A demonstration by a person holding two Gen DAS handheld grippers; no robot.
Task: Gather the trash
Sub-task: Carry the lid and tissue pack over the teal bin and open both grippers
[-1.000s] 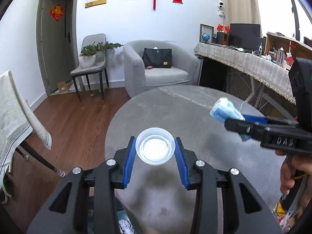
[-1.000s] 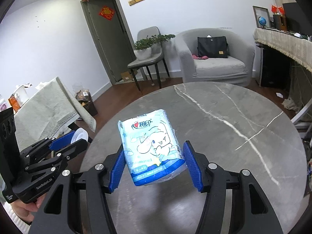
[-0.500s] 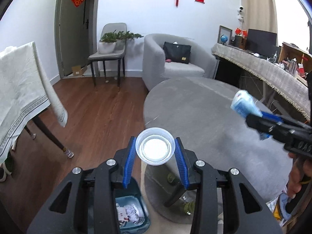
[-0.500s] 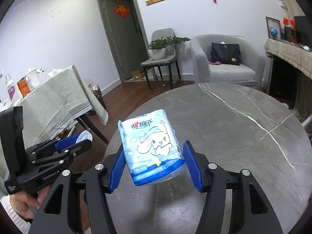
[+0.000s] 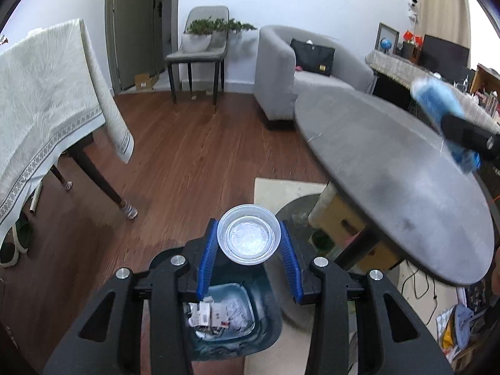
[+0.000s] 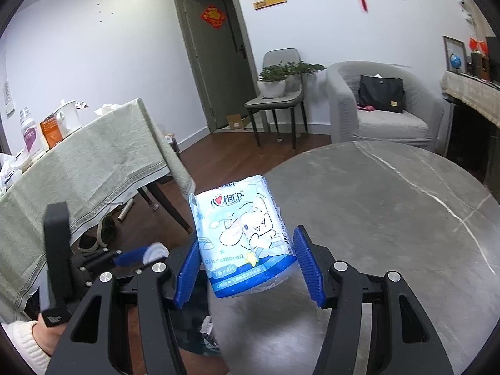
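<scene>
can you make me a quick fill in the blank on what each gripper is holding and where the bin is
1. The left gripper holds a clear plastic ____.
2. The right gripper holds a blue and white pack of ____.
3. The blue trash bin stands on the ____, below the left gripper.
4. The round table has a ____ top with pale veins.

Missing words: cup; tissues; floor; grey

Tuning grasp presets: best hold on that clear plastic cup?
By its side wall just under the rim, pads on opposite sides, approaching along the cup's axis. The clear plastic cup is round and tapered, as the left gripper holds it now above the trash bin.
</scene>
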